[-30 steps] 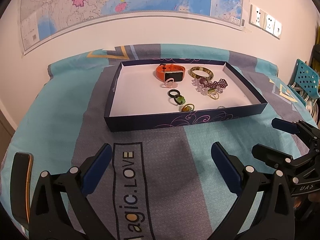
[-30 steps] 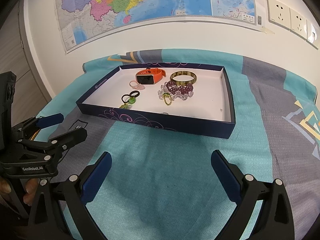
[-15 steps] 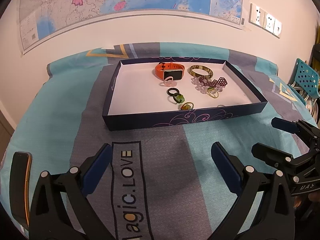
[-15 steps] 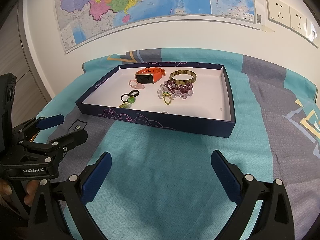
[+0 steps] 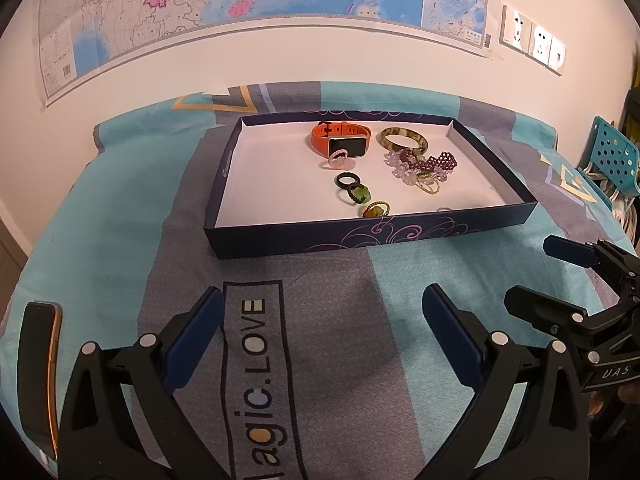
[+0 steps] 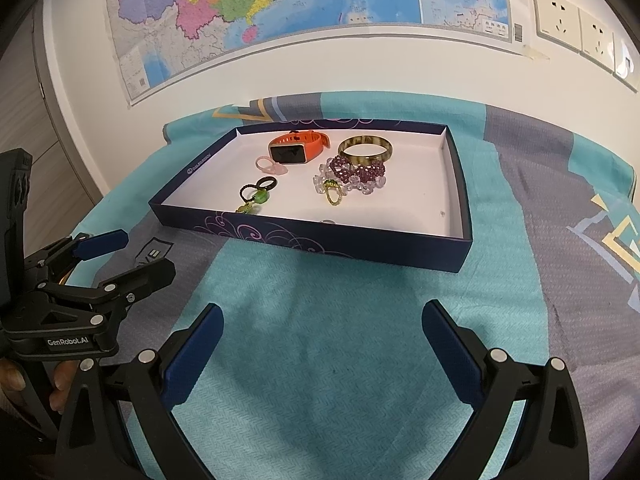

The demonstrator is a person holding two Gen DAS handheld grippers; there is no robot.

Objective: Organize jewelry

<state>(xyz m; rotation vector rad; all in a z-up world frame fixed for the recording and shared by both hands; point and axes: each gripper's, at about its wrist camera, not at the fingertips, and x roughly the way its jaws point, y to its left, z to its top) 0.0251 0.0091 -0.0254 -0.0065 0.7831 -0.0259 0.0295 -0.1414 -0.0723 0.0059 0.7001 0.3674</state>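
A dark blue tray [image 5: 360,234] [image 6: 320,238] with a white floor lies on the bedcover. In it are an orange watch [image 5: 340,140] [image 6: 296,150], a mottled bangle [image 5: 402,149] [image 6: 364,157], a purple bead bracelet [image 5: 436,162] [image 6: 360,170], a pink ring [image 5: 340,160] [image 6: 268,165], a black ring [image 5: 338,181], a green-stone ring [image 5: 362,194] [image 6: 261,197] and a gold ring [image 5: 428,189] [image 6: 332,197]. My left gripper [image 5: 323,300] [image 6: 140,254] is open and holds nothing, short of the tray's front wall. Beside it, my right gripper [image 6: 323,314] [image 5: 536,274] is open too.
The teal and grey bedcover [image 5: 120,200] bears a "Magic.LOVE" print. A black phone with a gold edge [image 5: 38,372] lies at the near left. A map and wall sockets [image 6: 560,20] are behind. A blue perforated basket [image 5: 616,156] stands at the far right. A hand [image 6: 60,384] grips the left tool.
Almost nothing: both views drift slightly, the grippers stay open and the jewelry in the tray has not moved.
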